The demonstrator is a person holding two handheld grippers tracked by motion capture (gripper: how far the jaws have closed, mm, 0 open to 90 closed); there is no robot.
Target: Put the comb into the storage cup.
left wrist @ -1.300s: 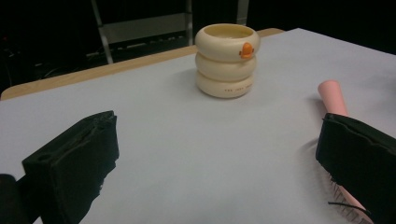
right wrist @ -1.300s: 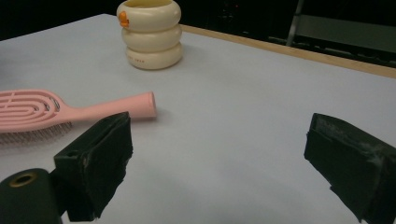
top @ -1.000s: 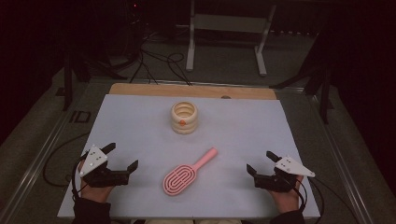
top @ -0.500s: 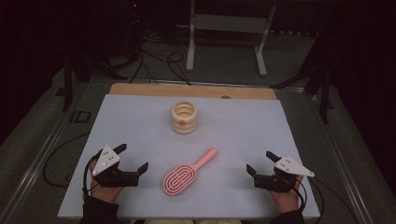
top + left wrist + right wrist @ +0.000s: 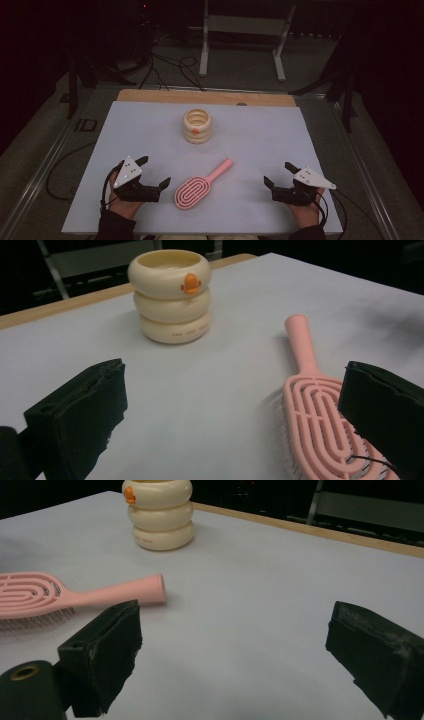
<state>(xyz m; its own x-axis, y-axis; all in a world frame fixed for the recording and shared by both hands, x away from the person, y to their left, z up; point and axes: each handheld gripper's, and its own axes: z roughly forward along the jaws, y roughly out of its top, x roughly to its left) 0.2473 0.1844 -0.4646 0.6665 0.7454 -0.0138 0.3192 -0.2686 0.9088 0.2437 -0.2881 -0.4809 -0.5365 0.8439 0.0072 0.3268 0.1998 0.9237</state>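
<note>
On the near half of the table (image 5: 150, 125), at about 6 o'clock from its centre, lies a pink hairbrush (image 5: 200, 185). It rests flat, bristles down as the right gripper view shows, with its oval head toward the person and its handle pointing out to roughly 1 o'clock. Nothing grips it.

Left gripper (image 5: 155, 172) sits at 9 o'clock from the brush head, just beside it, low over the table. Its jaws are spread wide, with bare table between them. In the left gripper view, the gripper (image 5: 230, 405) has one jaw at the lower left and the other at the lower right, and that right-hand jaw overlaps the edge of the brush head (image 5: 325, 430) in the picture; whether it touches cannot be told. From the high view a small gap shows between jaw tip and brush.

Right gripper (image 5: 280, 175) rests at 3 o'clock from the brush, well apart from it, near the table's right front corner. Jaws likewise held apart, nothing between them. Its own view, the right gripper view, shows the gripper (image 5: 235, 650) over bare surface, and the brush handle (image 5: 120, 596) ends off to the left, beyond the left jaw.

At 12 o'clock from the brush, toward the far edge, stands a cream ribbed cup (image 5: 197, 126), upright, three stacked rings in shape, with an orange mark on its side. It stands well apart from both grippers and the brush.
</note>
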